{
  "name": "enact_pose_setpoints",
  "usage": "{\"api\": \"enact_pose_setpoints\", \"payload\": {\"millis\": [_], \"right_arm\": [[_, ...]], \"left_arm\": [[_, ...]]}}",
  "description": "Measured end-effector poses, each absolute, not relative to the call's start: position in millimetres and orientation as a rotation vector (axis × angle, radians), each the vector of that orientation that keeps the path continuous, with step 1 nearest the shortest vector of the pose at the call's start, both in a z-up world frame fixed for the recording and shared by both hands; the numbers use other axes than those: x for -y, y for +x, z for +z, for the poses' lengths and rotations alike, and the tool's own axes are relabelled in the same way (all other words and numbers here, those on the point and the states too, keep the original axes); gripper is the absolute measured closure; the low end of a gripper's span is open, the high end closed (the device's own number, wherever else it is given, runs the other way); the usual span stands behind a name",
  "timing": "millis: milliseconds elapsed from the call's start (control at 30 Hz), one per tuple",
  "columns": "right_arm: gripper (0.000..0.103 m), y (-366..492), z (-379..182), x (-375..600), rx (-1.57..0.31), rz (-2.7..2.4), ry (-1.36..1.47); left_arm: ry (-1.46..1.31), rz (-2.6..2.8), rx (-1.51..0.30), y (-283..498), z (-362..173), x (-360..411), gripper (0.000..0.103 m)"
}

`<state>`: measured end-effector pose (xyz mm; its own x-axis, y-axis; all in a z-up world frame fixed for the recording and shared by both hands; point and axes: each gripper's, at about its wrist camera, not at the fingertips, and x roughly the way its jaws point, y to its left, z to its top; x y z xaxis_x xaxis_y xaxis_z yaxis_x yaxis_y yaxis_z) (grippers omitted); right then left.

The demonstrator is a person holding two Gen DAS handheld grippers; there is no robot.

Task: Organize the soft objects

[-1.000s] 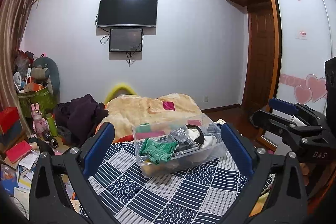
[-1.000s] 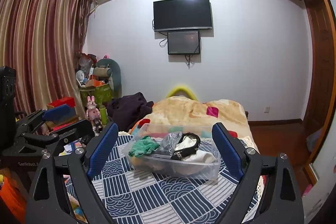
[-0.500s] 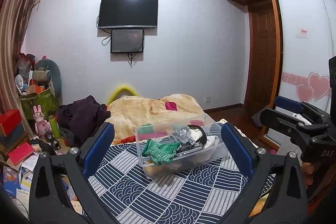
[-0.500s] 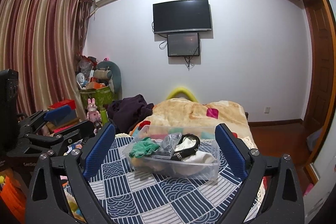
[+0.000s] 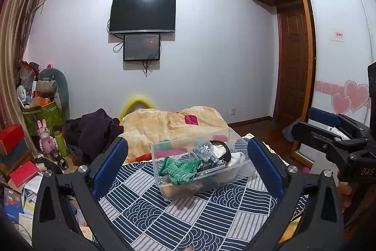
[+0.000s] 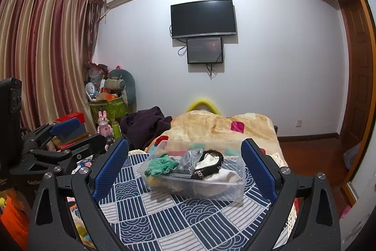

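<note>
A clear plastic bin [image 5: 239, 174] [image 6: 232, 189] sits on the blue-and-white patterned cloth [image 5: 188, 215] [image 6: 169, 218]. It holds a green cloth [image 5: 179, 169] [image 6: 159, 165], a grey shiny piece [image 5: 205, 154], a black strap [image 6: 211, 165] and white fabric [image 6: 225, 177]. My left gripper [image 5: 186, 164] is open and empty, held back from the bin. My right gripper [image 6: 184, 162] is open and empty, also short of the bin. Each gripper shows at the edge of the other's view: right gripper [image 5: 333, 133], left gripper [image 6: 63, 140].
A tan blanket [image 5: 171, 121] lies behind the bin. Dark clothes [image 5: 96, 131] are heaped at its left. Boxes, a pink rabbit toy [image 5: 45, 140] and clutter fill the left floor. A wardrobe [image 5: 338, 62] and door stand right. A TV [image 5: 143, 14] hangs on the wall.
Both grippers have tilted or risen slightly, so the scene sits a little lower in each view. Both stay open and empty.
</note>
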<state>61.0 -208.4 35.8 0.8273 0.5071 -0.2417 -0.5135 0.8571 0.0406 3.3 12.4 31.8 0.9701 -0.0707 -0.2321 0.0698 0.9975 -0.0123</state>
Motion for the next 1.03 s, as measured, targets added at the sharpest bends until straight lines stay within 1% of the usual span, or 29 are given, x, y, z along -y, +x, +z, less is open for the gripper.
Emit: {"api": "enact_pose_setpoints", "payload": {"millis": [367,533,1033], "right_arm": [[0.006,59.9,36.1,209.0,-0.250,0.539,-0.029],[0.002,60.0,36.3,209.1,-0.248,0.539,-0.028],[0.000,60.9,31.6,205.9,-0.268,0.540,-0.034]], "left_arm": [[-0.026,-0.078,-0.250,4.2,31.8,-13.6,0.000],[-0.026,-0.083,-0.255,5.5,32.1,-13.6,0.000],[-0.032,-0.095,-0.272,6.7,30.5,-12.7,0.000]]}}
